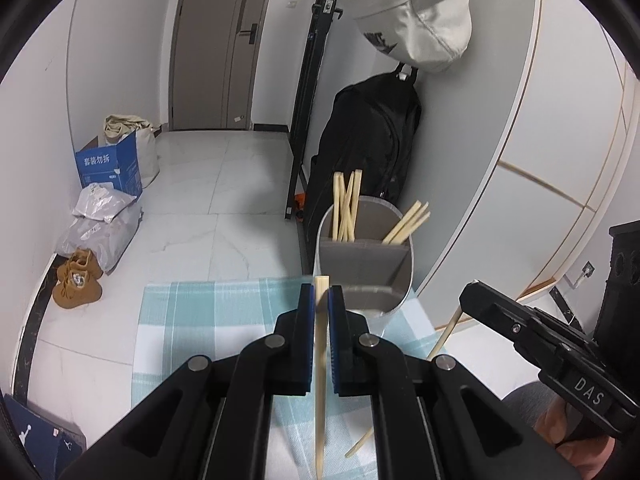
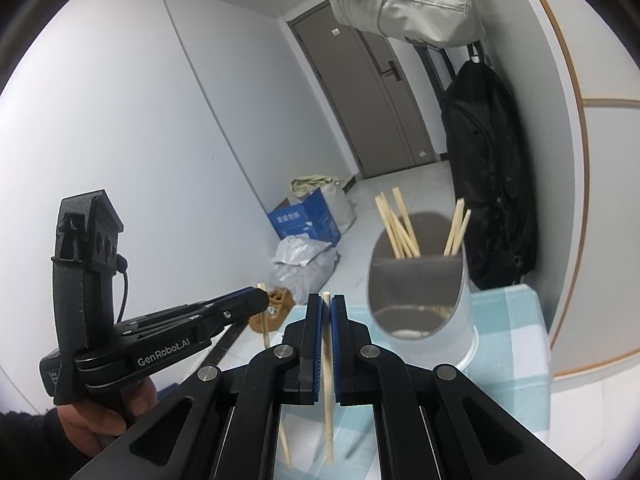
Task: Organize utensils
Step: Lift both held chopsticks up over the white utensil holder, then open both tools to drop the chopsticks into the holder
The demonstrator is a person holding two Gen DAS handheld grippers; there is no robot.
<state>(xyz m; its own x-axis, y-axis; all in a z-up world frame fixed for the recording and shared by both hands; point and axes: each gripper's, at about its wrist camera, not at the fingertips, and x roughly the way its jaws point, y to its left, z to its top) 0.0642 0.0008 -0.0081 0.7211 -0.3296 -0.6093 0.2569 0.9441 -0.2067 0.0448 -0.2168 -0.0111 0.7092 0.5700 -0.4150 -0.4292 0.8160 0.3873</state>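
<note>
My left gripper (image 1: 321,292) is shut on a bamboo chopstick (image 1: 320,400) that stands nearly upright between its blue pads, above the teal checked cloth (image 1: 192,312). Just ahead and to the right stands a grey divided utensil holder (image 1: 362,268), with several chopsticks (image 1: 346,208) in its back compartments. My right gripper (image 2: 327,300) is shut on a second chopstick (image 2: 328,400), also held upright, with the holder (image 2: 424,320) ahead to its right. Each gripper shows in the other's view: the right gripper (image 1: 469,295) at right, the left gripper (image 2: 262,300) at left.
The holder sits near the cloth-covered table's far edge, with floor beyond. A black backpack (image 1: 372,140) and a pale bag (image 1: 416,12) hang on the wall behind it. A blue box (image 1: 110,168), plastic bags (image 1: 100,224) and brown shoes (image 1: 78,280) lie on the floor at left.
</note>
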